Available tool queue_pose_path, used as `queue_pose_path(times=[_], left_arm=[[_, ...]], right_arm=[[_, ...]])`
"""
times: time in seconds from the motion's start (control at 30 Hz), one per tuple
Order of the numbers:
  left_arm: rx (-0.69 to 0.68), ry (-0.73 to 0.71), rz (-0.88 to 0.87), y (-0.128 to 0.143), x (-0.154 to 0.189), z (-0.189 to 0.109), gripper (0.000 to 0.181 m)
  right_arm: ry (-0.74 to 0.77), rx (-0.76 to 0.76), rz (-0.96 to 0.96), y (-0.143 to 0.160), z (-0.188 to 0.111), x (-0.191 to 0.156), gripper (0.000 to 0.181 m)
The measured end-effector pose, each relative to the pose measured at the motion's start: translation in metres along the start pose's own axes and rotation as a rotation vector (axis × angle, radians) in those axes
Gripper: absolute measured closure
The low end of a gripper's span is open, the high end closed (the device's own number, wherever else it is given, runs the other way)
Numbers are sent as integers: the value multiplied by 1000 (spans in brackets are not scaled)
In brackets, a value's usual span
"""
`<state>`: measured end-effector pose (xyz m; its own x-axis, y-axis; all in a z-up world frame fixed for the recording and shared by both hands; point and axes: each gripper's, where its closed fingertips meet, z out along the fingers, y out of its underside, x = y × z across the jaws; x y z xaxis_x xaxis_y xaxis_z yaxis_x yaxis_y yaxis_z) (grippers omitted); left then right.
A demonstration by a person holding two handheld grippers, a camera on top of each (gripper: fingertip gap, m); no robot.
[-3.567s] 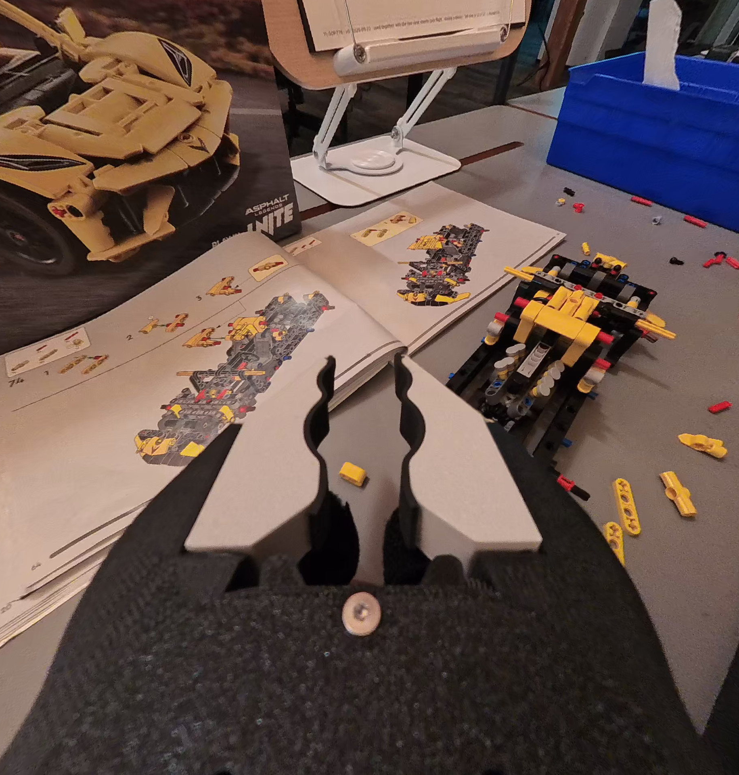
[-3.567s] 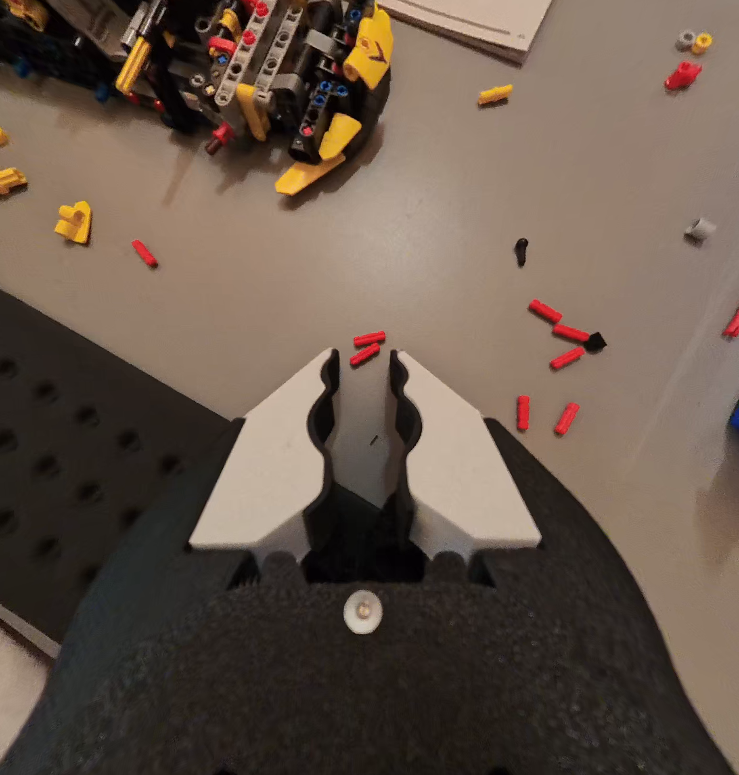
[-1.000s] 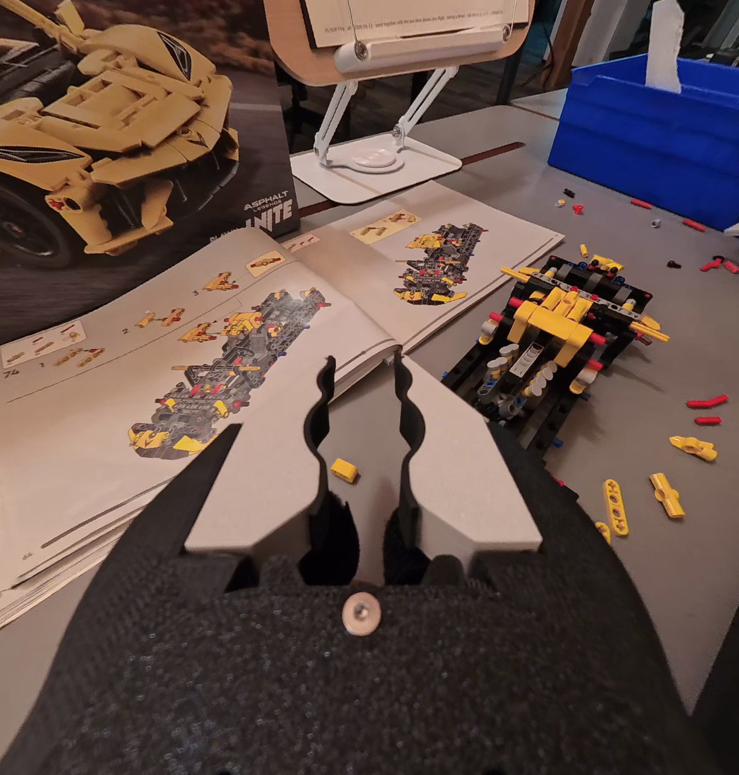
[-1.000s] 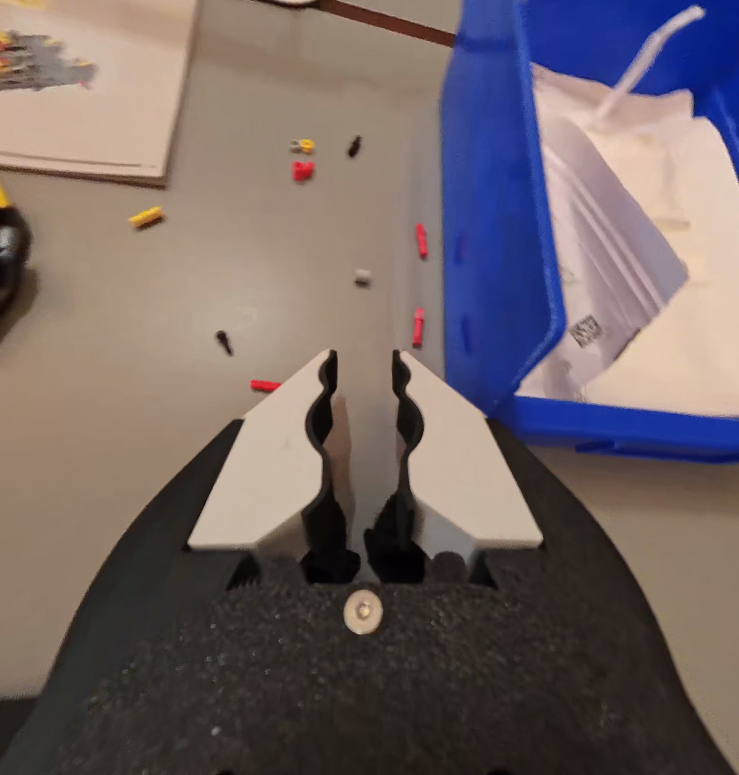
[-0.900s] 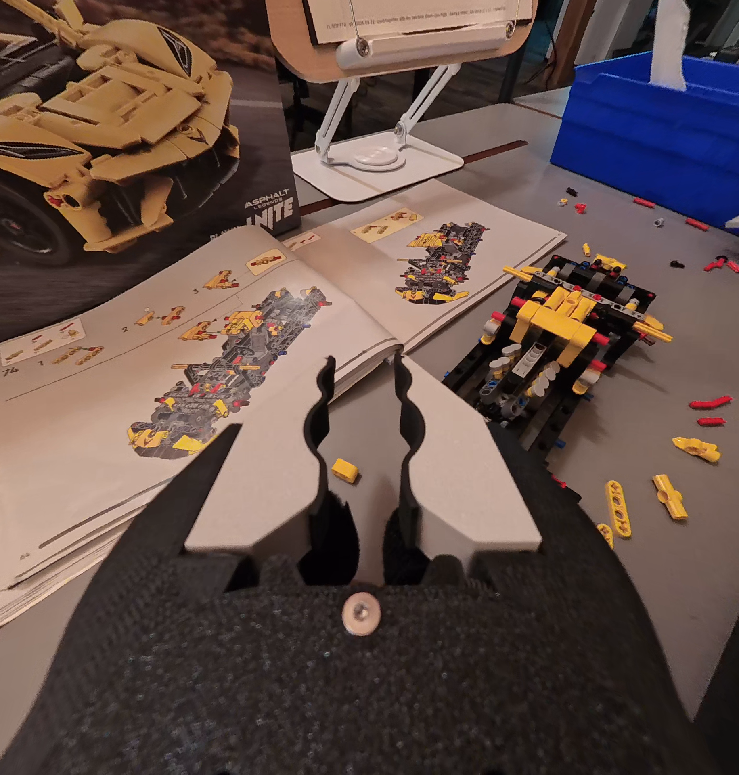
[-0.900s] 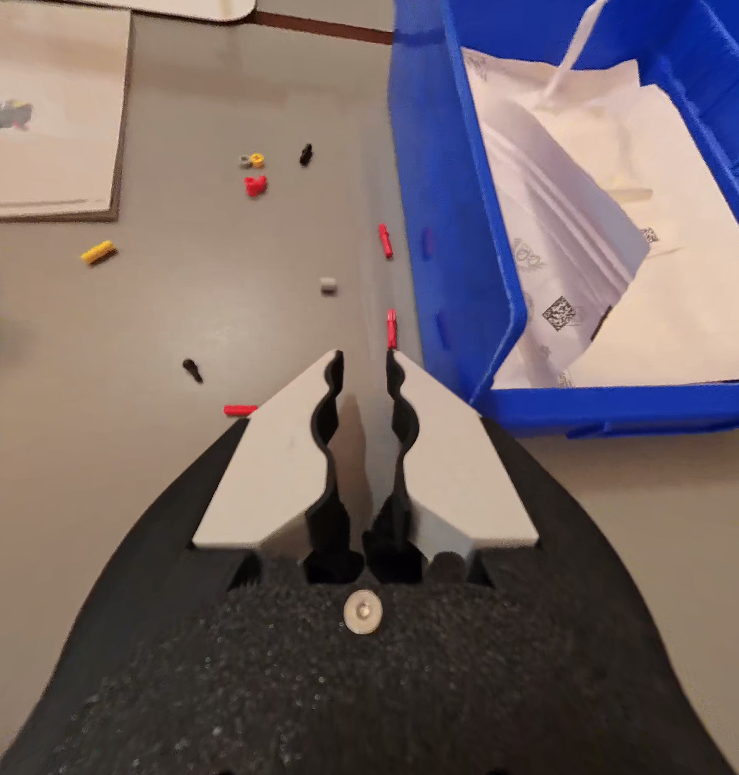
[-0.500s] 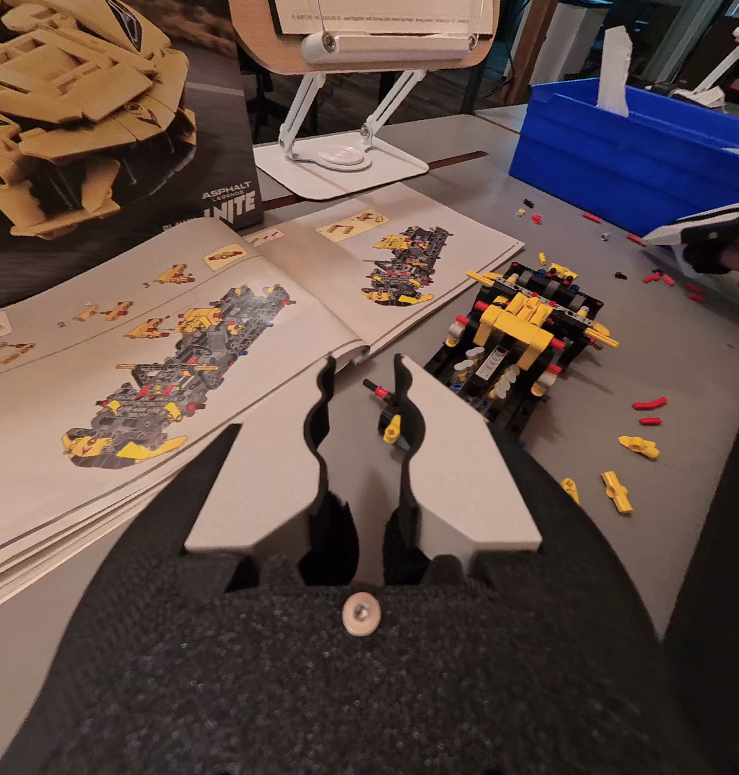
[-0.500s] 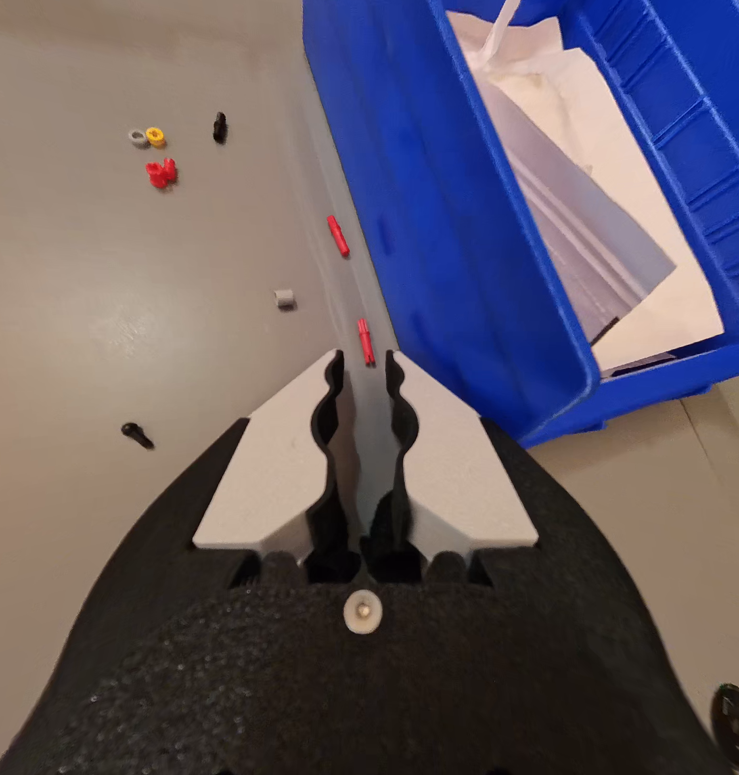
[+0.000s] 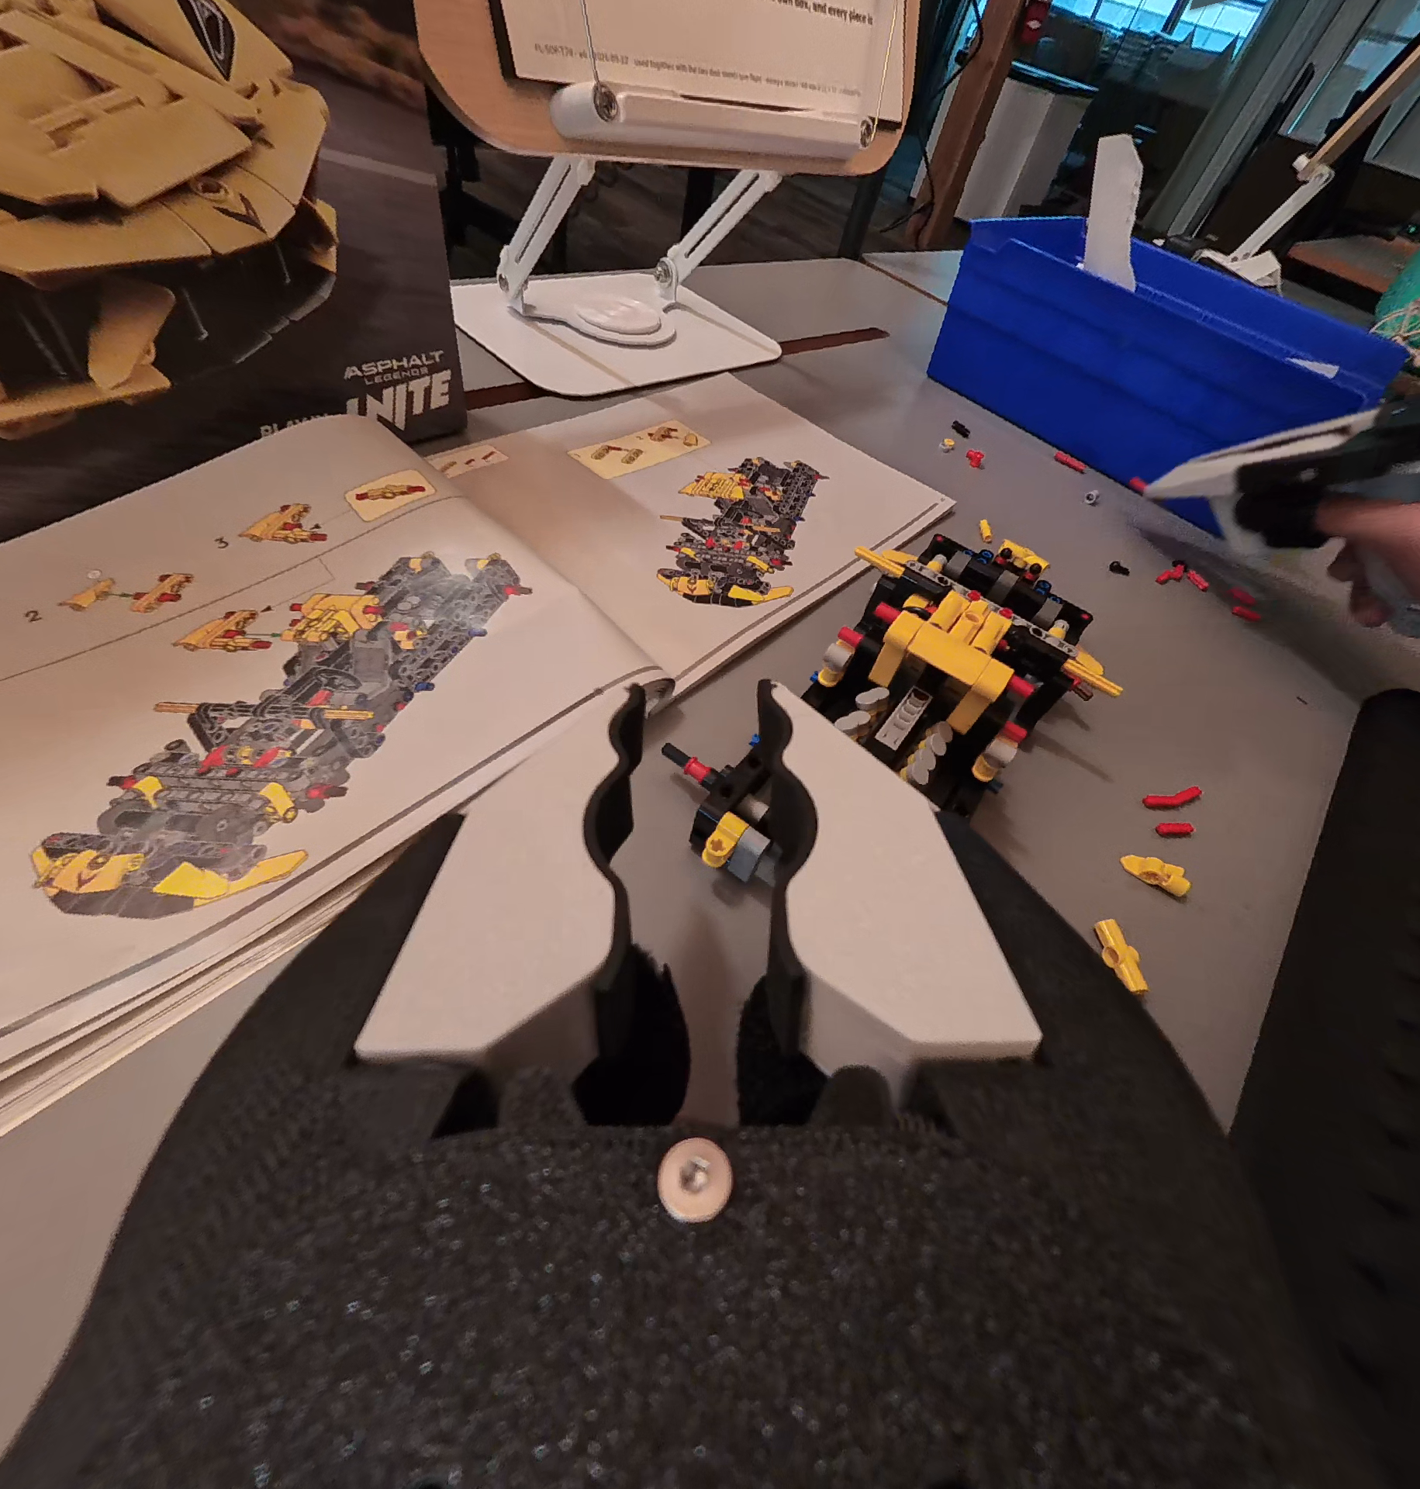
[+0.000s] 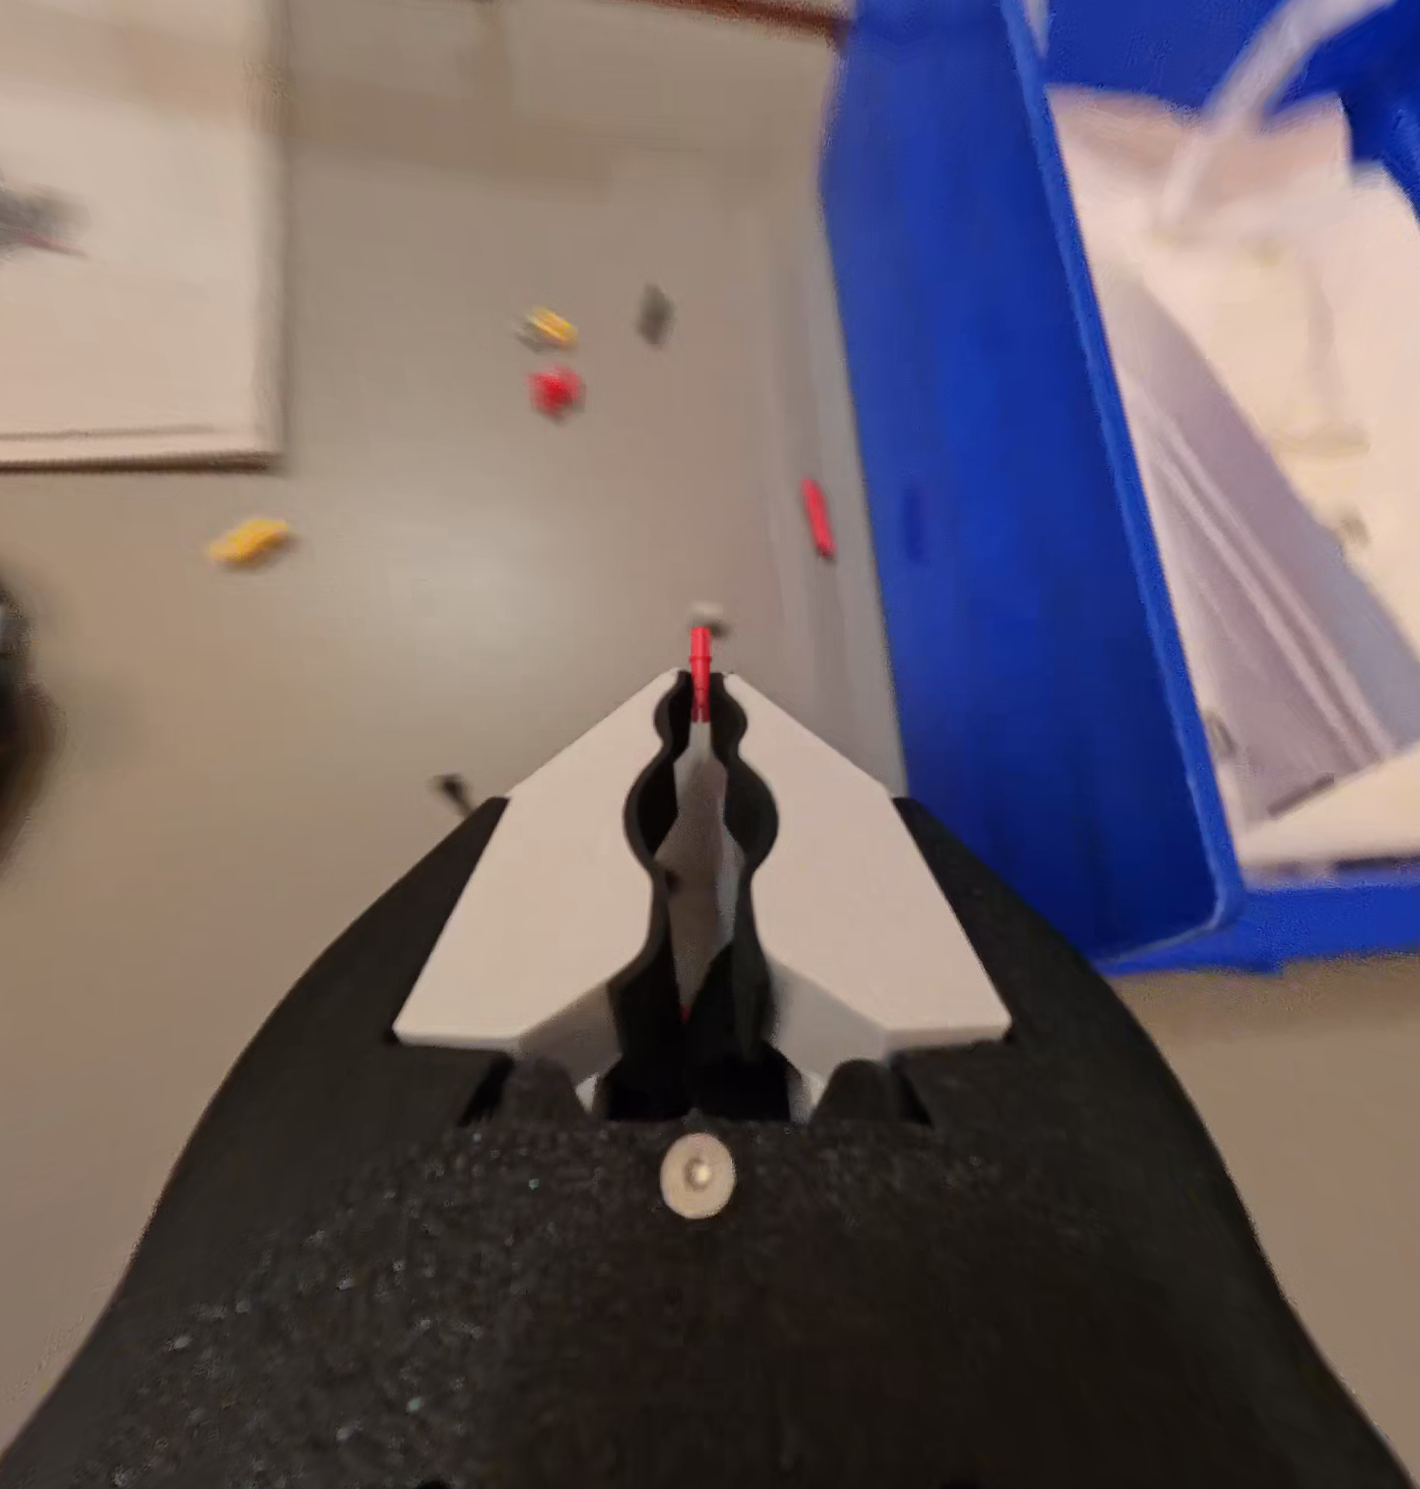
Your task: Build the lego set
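One slim red pin (image 10: pixel 699 673), gripper-pinched (image 10: pixel 701 685)

White lettering is printed on the lower corner of the dark box (image 9: pixel 166 266) standing just behind the open instruction booklet (image 9: pixel 529 612); it is not reproduced here. Small step numerals and a few part call-outs are printed on the booklet's pages. Lines of fine black print are carried by a sheet (image 9: pixel 690 32) clipped on the white stand (image 9: pixel 610 322) behind the booklet. On the white bags (image 10: pixel 1254 483) in the blue bin (image 10: pixel 972 483), right of the booklet, nothing can be read through the blur.
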<state>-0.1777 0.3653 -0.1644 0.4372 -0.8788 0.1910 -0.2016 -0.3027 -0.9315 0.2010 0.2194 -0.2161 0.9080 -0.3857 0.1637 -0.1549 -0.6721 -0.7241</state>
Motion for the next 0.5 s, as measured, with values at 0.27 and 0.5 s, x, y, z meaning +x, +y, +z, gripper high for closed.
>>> queue_pose_path(times=[0.27,0.5], left_arm=[[29,-16,21,-7,1,-6,153],[2,-90,95,1,-5,-13,153]], right_arm=[[-871,-48,-472,44,-107,-177,178],[-751,-113,-586,76,-86,-184,177]])
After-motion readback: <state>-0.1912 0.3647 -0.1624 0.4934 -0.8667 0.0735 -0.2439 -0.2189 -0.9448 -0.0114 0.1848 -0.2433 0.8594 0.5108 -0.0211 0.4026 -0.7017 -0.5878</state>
